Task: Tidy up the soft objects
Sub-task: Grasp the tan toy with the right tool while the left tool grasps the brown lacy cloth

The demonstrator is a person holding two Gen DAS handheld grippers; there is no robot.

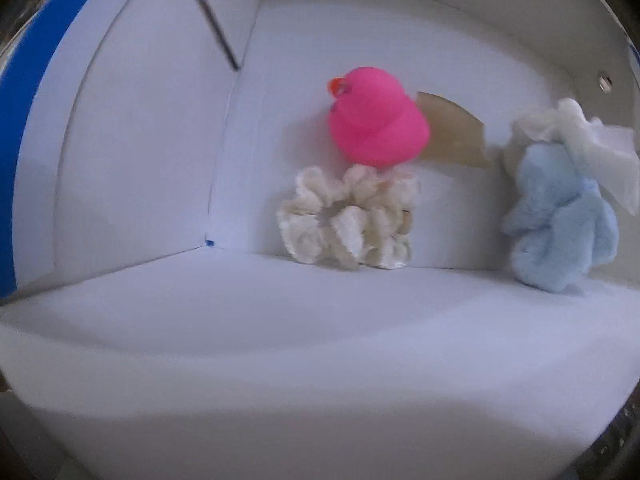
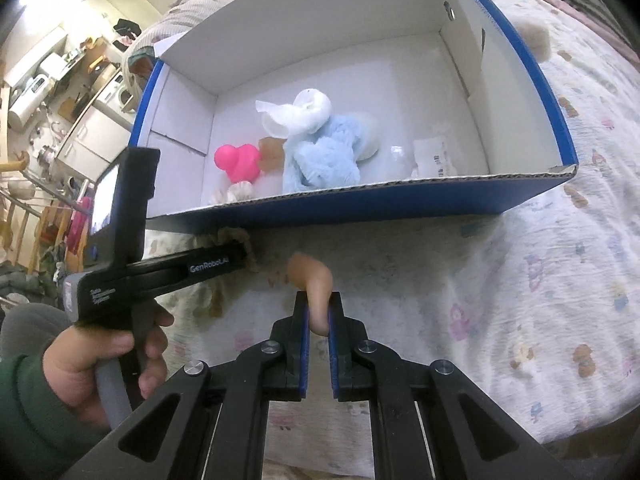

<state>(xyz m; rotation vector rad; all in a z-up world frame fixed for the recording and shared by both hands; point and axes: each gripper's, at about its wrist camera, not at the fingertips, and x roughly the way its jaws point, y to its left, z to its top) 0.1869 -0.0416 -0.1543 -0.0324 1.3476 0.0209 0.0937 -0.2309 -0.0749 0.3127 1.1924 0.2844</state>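
Note:
A blue box with a white inside (image 2: pixel 360 196) lies on the bed. In it are a pink rubber duck (image 2: pixel 238 162), a cream scrunchie (image 2: pixel 240 191), a light blue plush (image 2: pixel 320 156) and a white cloth (image 2: pixel 296 114) draped on the plush. The left wrist view looks into the box (image 1: pixel 140 160) at the duck (image 1: pixel 376 120), the scrunchie (image 1: pixel 348 220), the plush (image 1: pixel 560 224) and the cloth (image 1: pixel 580 140); no fingers show there. My left gripper (image 2: pixel 242 254) reaches to the box's front wall, with a tan ruffled thing (image 2: pixel 234 236) at its tip. My right gripper (image 2: pixel 318 300) is shut on a peach soft piece (image 2: pixel 310 272).
A person's hand (image 2: pixel 100 352) in a green sleeve holds the left gripper. A clear labelled packet (image 2: pixel 432 156) lies in the box at right. A tan patch (image 1: pixel 452 136) sits beside the duck. A beige plush (image 2: pixel 536 36) rests beyond the box on the printed bedspread (image 2: pixel 520 280).

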